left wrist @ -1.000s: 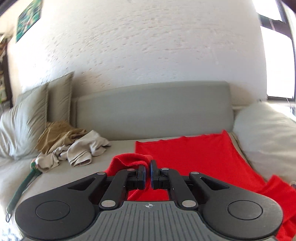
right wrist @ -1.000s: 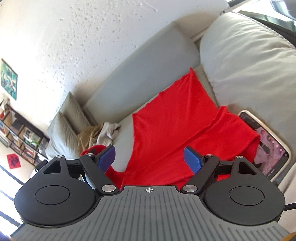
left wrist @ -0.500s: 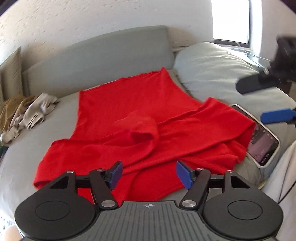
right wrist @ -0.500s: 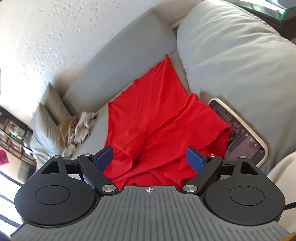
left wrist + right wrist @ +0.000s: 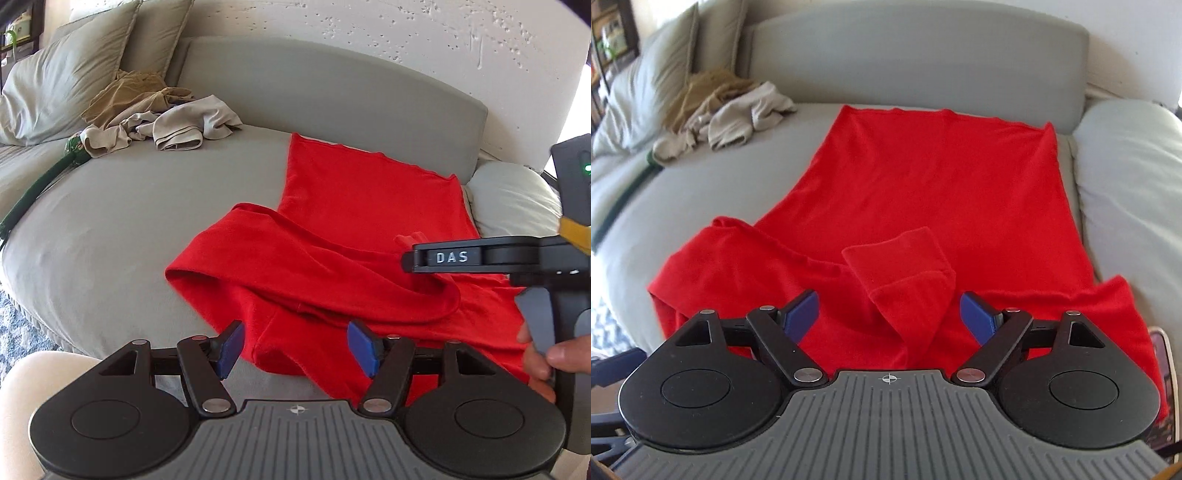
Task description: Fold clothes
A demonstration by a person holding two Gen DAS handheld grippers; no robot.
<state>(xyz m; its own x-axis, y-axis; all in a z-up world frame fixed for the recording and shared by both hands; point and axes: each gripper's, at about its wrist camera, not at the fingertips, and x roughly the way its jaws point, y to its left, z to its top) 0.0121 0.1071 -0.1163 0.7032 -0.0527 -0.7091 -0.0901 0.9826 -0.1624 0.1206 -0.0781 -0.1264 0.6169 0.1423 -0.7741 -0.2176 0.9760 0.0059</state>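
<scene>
Red knit garment (image 5: 923, 184), apparently a long-sleeved top, lies spread on the grey sofa seat (image 5: 122, 221), its far hem at the backrest. Progress, as a judgement: partial. One sleeve (image 5: 908, 266) is laid inward across the body with its cuff on top; the opposite sleeve (image 5: 1123, 314) runs outward toward a phone (image 5: 1161, 369) at the cushion. No compact fold is present, so side folds and a lengthwise fold appear outstanding. Fabric is soft, with ridges near the shoulder. Left gripper (image 5: 295, 349) is wide, empty, above the near edge. Right gripper (image 5: 888, 315) is wide, empty, straddling the cuff. Beige clothes (image 5: 162, 118) lie heaped, unfolded, well apart.
</scene>
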